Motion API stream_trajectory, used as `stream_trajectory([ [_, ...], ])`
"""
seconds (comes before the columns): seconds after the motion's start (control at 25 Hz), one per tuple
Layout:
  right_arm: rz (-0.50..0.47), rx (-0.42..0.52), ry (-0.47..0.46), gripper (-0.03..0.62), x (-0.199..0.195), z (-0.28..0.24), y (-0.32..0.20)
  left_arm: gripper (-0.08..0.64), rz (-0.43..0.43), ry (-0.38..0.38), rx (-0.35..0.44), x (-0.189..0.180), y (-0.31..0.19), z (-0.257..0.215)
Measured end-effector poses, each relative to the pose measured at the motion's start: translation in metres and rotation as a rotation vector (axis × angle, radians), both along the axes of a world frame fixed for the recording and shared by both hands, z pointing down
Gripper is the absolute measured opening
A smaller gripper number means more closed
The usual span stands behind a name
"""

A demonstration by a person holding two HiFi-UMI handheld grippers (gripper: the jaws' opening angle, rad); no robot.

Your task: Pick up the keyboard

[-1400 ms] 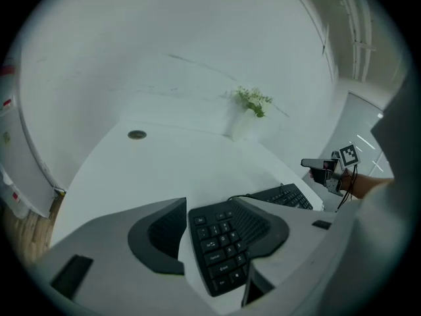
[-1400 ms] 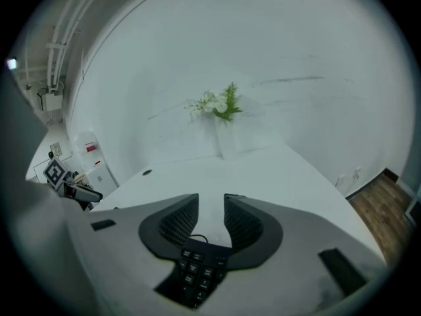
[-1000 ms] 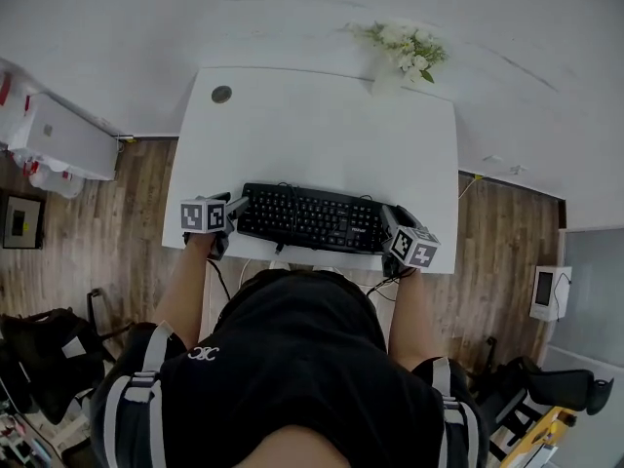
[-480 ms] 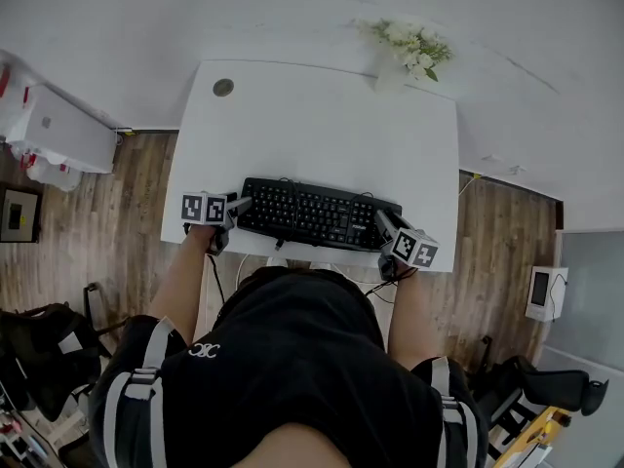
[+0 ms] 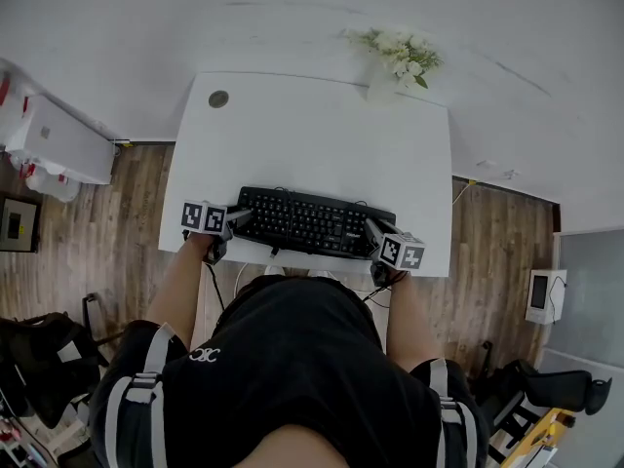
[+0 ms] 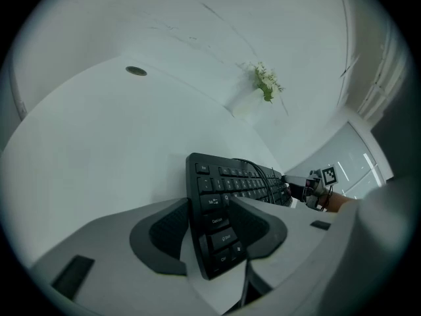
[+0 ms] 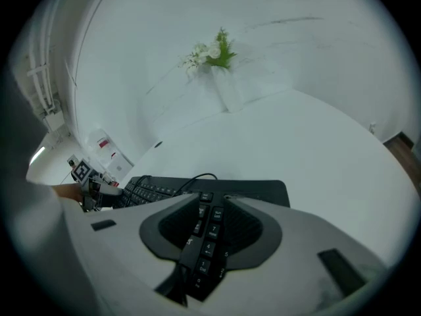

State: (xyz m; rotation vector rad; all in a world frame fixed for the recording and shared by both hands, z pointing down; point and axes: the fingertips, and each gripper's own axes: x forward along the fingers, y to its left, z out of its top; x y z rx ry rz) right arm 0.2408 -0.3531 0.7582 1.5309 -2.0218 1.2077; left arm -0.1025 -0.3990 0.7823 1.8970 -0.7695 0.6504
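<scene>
A black keyboard (image 5: 307,222) lies flat near the front edge of the white desk (image 5: 322,135). At its left end is my left gripper (image 5: 239,219). In the left gripper view the jaws (image 6: 207,206) are closing with that end between them, and a pale sliver shows beside the left pad (image 6: 164,232). My right gripper (image 5: 373,230) is at the right end, also closing. There the numeric-pad end of the keyboard (image 7: 164,189) sits between its jaws (image 7: 209,206), and both pads touch it. A thin cable runs over the keys.
A vase of white flowers (image 5: 398,55) stands at the desk's far right edge. A round cable hole (image 5: 218,98) is at the far left corner. A white cabinet (image 5: 58,139) stands on the wooden floor to the left. The person's torso fills the foreground.
Both grippers have moved inward and down onto the keyboard's two ends, and their jaws have narrowed. The keyboard still lies on the desk.
</scene>
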Motion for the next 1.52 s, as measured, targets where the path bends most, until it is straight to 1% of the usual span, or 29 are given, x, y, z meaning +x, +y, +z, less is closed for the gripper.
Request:
stream_trajectory([
  [0.12, 0.024, -0.010, -0.040, 0.095, 0.002, -0.005, -0.001, 0.187, 0.003, 0.011, -0.005, 0.000, -0.001, -0.001],
  [0.16, 0.028, -0.012, -0.048, 0.095, 0.003, -0.005, 0.000, 0.187, 0.003, 0.012, -0.006, -0.001, 0.000, -0.001],
  [0.24, 0.030, -0.012, -0.051, 0.071, 0.003, -0.004, 0.002, 0.186, 0.001, 0.011, -0.007, -0.002, 0.001, -0.001],
  [0.28, 0.031, -0.010, -0.048, 0.072, 0.004, -0.004, 0.001, 0.186, -0.001, 0.011, -0.007, -0.002, 0.000, -0.001],
  [0.32, 0.036, -0.005, -0.040, 0.092, 0.008, -0.005, 0.000, 0.187, -0.003, 0.011, -0.006, -0.002, -0.001, -0.002],
  [0.36, 0.047, 0.000, -0.023, 0.123, 0.014, -0.006, -0.001, 0.187, -0.005, 0.012, -0.005, -0.001, -0.003, -0.002],
  [0.52, 0.111, 0.002, 0.057, 0.163, 0.041, -0.004, 0.006, 0.187, -0.021, 0.014, 0.003, -0.002, -0.001, -0.002],
  [0.56, 0.117, 0.000, 0.069, 0.163, 0.044, -0.004, 0.008, 0.187, -0.024, 0.011, 0.003, -0.001, -0.001, -0.002],
  [0.72, 0.092, 0.000, 0.150, 0.163, 0.047, -0.002, 0.006, 0.187, -0.020, -0.003, 0.002, 0.001, -0.003, -0.001],
  [0.8, 0.094, -0.002, 0.183, 0.167, 0.048, -0.001, 0.008, 0.187, -0.017, -0.006, 0.003, 0.001, -0.002, 0.000],
  [0.88, 0.090, 0.000, 0.238, 0.183, 0.047, 0.001, 0.008, 0.187, -0.018, -0.006, 0.009, 0.001, -0.003, 0.000],
  [1.0, 0.050, 0.001, 0.357, 0.212, 0.045, 0.006, 0.010, 0.187, -0.021, -0.007, 0.015, 0.002, -0.002, 0.000],
  [1.04, 0.047, -0.002, 0.382, 0.222, 0.045, 0.007, 0.011, 0.187, -0.021, -0.007, 0.015, 0.002, -0.002, 0.000],
  [1.08, 0.052, -0.006, 0.395, 0.253, 0.046, 0.008, 0.012, 0.187, -0.021, -0.006, 0.014, 0.001, -0.001, 0.000],
  [1.12, 0.065, -0.014, 0.394, 0.285, 0.048, 0.009, 0.013, 0.187, -0.021, -0.007, 0.013, 0.001, -0.001, 0.000],
  [1.2, 0.100, -0.034, 0.345, 0.305, 0.051, 0.011, 0.014, 0.187, -0.021, -0.007, 0.011, 0.000, -0.001, 0.000],
  [1.32, 0.129, -0.060, 0.251, 0.295, 0.051, 0.015, 0.014, 0.187, -0.018, -0.006, 0.007, 0.001, -0.002, 0.000],
  [1.52, 0.122, -0.079, 0.159, 0.299, 0.050, 0.020, 0.015, 0.187, -0.011, 0.014, 0.006, 0.001, -0.002, 0.000],
])
